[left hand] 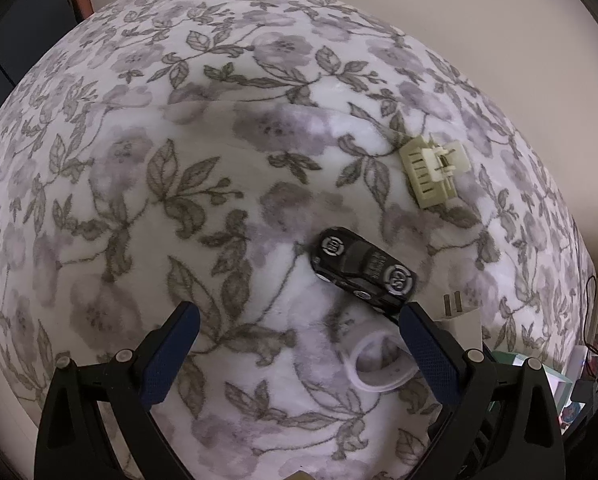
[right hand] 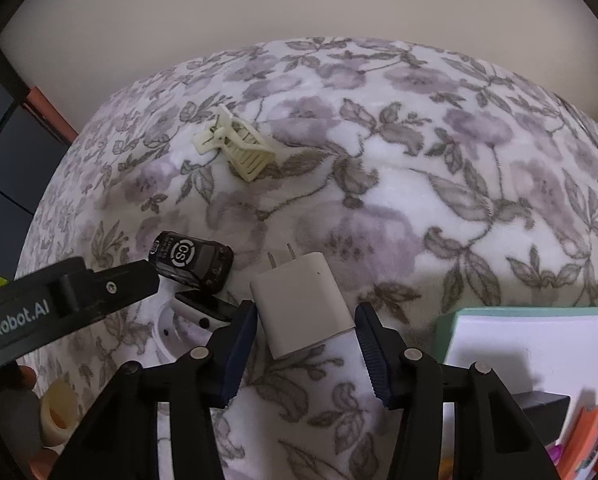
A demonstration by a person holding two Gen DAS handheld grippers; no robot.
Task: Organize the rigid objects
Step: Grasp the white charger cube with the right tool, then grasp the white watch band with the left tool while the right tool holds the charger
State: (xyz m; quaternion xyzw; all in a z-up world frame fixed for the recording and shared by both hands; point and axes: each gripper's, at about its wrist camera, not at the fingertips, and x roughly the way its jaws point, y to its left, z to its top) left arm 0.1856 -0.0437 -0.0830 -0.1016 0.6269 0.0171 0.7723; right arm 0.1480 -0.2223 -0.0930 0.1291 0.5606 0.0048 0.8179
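Observation:
A white plug charger point(right hand: 303, 300) lies on the floral blanket point(right hand: 439, 200), prongs pointing away. My right gripper point(right hand: 306, 314) straddles its near end, and both blue pads point(right hand: 239, 344) meet its sides. Left of it lie a black toy car point(right hand: 195, 260) and a white-strapped watch point(right hand: 203, 314). A cream hair clip point(right hand: 235, 144) sits farther back. One finger of the left gripper point(right hand: 131, 280) reaches in beside the car. In the left wrist view my left gripper point(left hand: 299, 316) is open over bare blanket, with the car point(left hand: 363, 268), the watch strap point(left hand: 375, 360) and the charger point(left hand: 463, 316) by its right finger and the clip point(left hand: 435, 168) beyond.
A white pad with a teal edge point(right hand: 519, 340) lies at the blanket's near right, with colourful items point(right hand: 587, 440) below it. A cream tape roll point(right hand: 57, 416) sits at the lower left. A pale wall stands behind the blanket point(left hand: 139, 200).

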